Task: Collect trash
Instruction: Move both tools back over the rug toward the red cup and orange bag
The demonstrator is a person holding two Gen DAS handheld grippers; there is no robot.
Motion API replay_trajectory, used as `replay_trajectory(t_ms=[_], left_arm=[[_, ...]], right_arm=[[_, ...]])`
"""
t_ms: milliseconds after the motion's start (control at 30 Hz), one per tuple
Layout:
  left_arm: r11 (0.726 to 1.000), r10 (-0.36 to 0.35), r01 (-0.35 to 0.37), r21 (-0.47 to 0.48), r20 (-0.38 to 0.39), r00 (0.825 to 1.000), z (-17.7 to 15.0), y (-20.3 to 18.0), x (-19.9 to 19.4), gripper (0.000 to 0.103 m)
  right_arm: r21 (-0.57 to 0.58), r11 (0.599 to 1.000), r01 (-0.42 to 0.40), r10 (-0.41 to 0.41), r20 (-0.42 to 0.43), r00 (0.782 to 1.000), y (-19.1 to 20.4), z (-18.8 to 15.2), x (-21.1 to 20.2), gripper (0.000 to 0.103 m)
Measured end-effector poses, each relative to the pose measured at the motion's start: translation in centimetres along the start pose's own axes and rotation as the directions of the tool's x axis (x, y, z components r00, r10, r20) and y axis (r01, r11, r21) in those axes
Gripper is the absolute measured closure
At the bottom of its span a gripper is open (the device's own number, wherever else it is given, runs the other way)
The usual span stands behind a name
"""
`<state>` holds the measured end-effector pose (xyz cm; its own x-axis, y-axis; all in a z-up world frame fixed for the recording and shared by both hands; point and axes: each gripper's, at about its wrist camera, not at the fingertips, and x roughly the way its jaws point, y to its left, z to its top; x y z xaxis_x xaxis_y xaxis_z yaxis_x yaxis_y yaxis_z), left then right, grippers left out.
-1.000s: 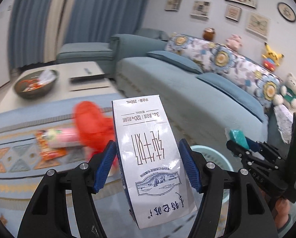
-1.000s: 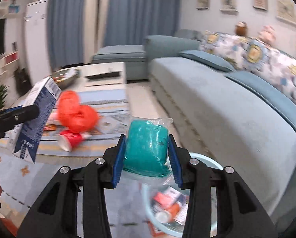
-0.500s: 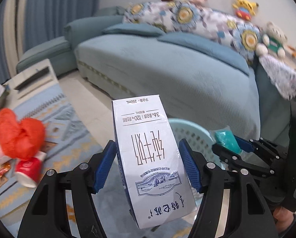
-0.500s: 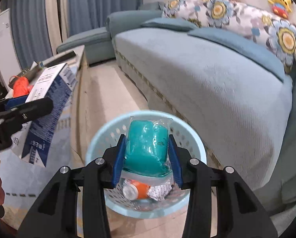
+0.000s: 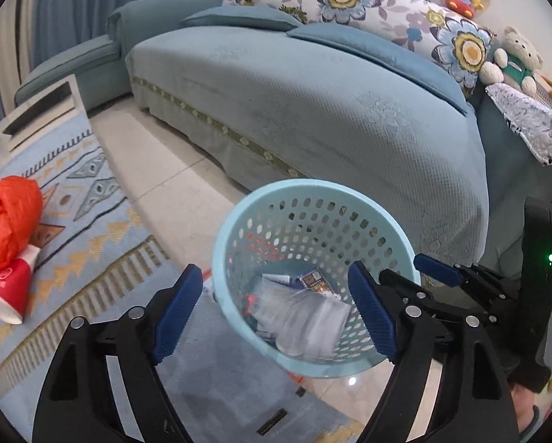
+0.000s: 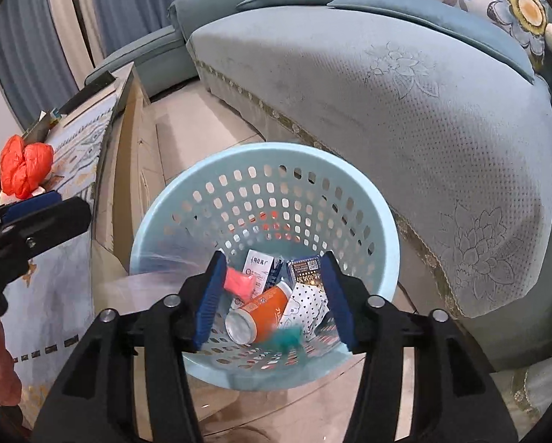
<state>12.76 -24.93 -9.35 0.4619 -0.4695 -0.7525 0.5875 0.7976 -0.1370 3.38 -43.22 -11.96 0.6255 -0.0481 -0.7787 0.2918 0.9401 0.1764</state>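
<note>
Basket: a pale blue plastic waste basket (image 6: 353, 184) with rows of holes in its wall, standing on the floor just beside the front of the blue sofa (image 5: 313, 103), below both grippers.
Trash in basket: an orange can (image 6: 261, 310) lying on its side, a pink wrapper (image 6: 239, 282), a white carton (image 6: 257, 264), a dark printed packet (image 6: 305, 267) and dotted white paper (image 6: 305, 304).
Left gripper: the left gripper (image 5: 276, 313) has its jaws opening above the basket, nothing between the blue pads.
Right gripper: the right gripper (image 6: 272, 302) has its jaws opening over the basket mouth, pads pressing on nothing.
Since a second ago: the white milk carton is gone from the left jaws and the teal bundle from the right; both grippers have come from the table side to over the basket.
Falling piece: a blurred teal smear (image 6: 289, 337) in the basket, low between the right fingers; its shape is hard to make out.
White blur: a pale smeared shape (image 5: 305, 321) in the basket in the left view; whether it is the carton I cannot tell.
Still out: a crumpled orange bag (image 5: 6, 217) and a red paper cup (image 5: 6, 291) lie on the patterned cloth (image 5: 91, 221), well apart from the basket, the bag cut off at the edge.
</note>
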Motion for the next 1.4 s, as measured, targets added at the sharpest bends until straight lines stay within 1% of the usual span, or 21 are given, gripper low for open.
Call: replay_trajectory(t_ms=[67,167,267,333,400,533,633,700,733,767,833,933,967,1000,1067,1200,1267,1300,1333,1367,1400], left_arm=[[1.0,0.001,-0.001,-0.013,0.011,1.0,-0.2,0.6,-0.7,0.024],[0.999,0.003,-0.001,-0.044,0.032,0.999,-0.2,1.7,-2.0,0.024],[0.997,0.019,-0.015,-0.079,0.054,0.998,-0.2,3.1,-3.7,0.024],[0.994,0.028,-0.019,-0.11,0.08,0.996,0.1,4.1,-5.4,0.024],[0.99,0.042,-0.026,-0.142,0.115,0.992,0.2,5.4,-7.3,0.024],[0.972,0.115,-0.073,-0.224,0.177,0.978,0.0,8.6,-11.5,0.023],[0.943,0.192,-0.122,-0.309,0.208,0.959,-0.6,12.1,-14.2,0.023],[0.922,0.261,-0.174,-0.346,0.223,0.939,-1.2,14.0,-15.7,0.023],[0.904,0.31,-0.214,-0.37,0.225,0.924,-1.5,15.4,-16.4,0.023],[0.89,0.342,-0.24,-0.387,0.221,0.913,-1.7,16.3,-16.7,0.023],[0.859,0.386,-0.27,-0.434,0.203,0.9,-2.2,18.6,-17.2,0.023],[0.82,0.396,-0.259,-0.511,0.178,0.901,-3.4,21.7,-17.4,0.029],[0.803,0.393,-0.246,-0.544,0.172,0.903,-3.8,22.9,-17.4,0.029],[0.795,0.386,-0.236,-0.559,0.167,0.907,-3.9,23.4,-17.3,0.029],[0.763,0.378,-0.218,-0.608,0.147,0.914,-4.7,25.0,-17.2,0.029],[0.706,0.403,-0.22,-0.673,0.126,0.907,-5.9,27.0,-17.8,0.029],[0.687,0.413,-0.225,-0.691,0.115,0.904,-6.4,27.6,-17.9,0.029],[0.674,0.416,-0.226,-0.704,0.109,0.903,-6.6,27.9,-18.0,0.029],[0.657,0.409,-0.214,-0.723,0.104,0.906,-6.9,28.4,-18.1,0.029],[0.652,0.387,-0.188,-0.735,0.109,0.915,-7.1,28.8,-18.0,0.028],[0.649,0.368,-0.169,-0.742,0.112,0.923,-7.2,28.9,-17.8,0.028]], right_arm=[[-0.011,1.0,-0.021,0.021,0.012,1.0,0.4,0.2,-0.7,0.053],[-0.035,0.999,-0.026,0.027,0.028,0.999,1.3,0.6,-1.6,0.053],[-0.049,0.998,-0.032,0.034,0.035,0.999,2.5,1.0,-2.1,0.053],[-0.059,0.997,-0.054,0.057,0.045,0.997,3.5,1.4,-2.6,0.053],[-0.083,0.992,-0.09,0.095,0.059,0.994,5.1,1.8,-3.2,0.053],[-0.16,0.98,-0.117,0.133,0.088,0.987,9.0,2.8,-4.4,0.053],[-0.215,0.966,-0.141,0.167,0.107,0.98,12.5,3.8,-5.2,0.053],[-0.241,0.957,-0.164,0.196,0.117,0.974,15.0,4.4,-5.6,0.051],[-0.246,0.954,-0.173,0.208,0.125,0.97,16.2,4.7,-5.6,0.048],[-0.24,0.952,-0.19,0.227,0.133,0.965,17.6,5.1,-5.5,0.045],[-0.237,0.941,-0.243,0.275,0.114,0.955,20.0,5.7,-4.7,0.043],[-0.274,0.917,-0.289,0.323,0.089,0.942,24.1,6.3,-3.7,0.043],[-0.295,0.906,-0.303,0.34,0.082,0.937,25.4,6.4,-3.3,0.043],[-0.317,0.895,-0.314,0.353,0.074,0.933,27.1,6.5,-2.9,0.043],[-0.356,0.88,-0.315,0.356,0.055,0.933,30.0,6.9,-1.9,0.043],[-0.386,0.868,-0.312,0.35,0.03,0.936,33.7,7.6,-0.1,0.043],[-0.386,0.869,-0.309,0.344,0.022,0.939,34.7,8.1,0.8,0.043],[-0.377,0.873,-0.31,0.34,0.013,0.94,35.2,8.4,1.4,0.04],[-0.363,0.879,-0.31,0.335,0.006,0.942,35.6,8.7,2.0,0.029],[-0.353,0.883,-0.31,0.333,0.003,0.943,35.7,8.9,2.4,0.022],[-0.342,0.886,-0.314,0.334,0.0,0.942,36.0,9.2,2.9,0.021]])
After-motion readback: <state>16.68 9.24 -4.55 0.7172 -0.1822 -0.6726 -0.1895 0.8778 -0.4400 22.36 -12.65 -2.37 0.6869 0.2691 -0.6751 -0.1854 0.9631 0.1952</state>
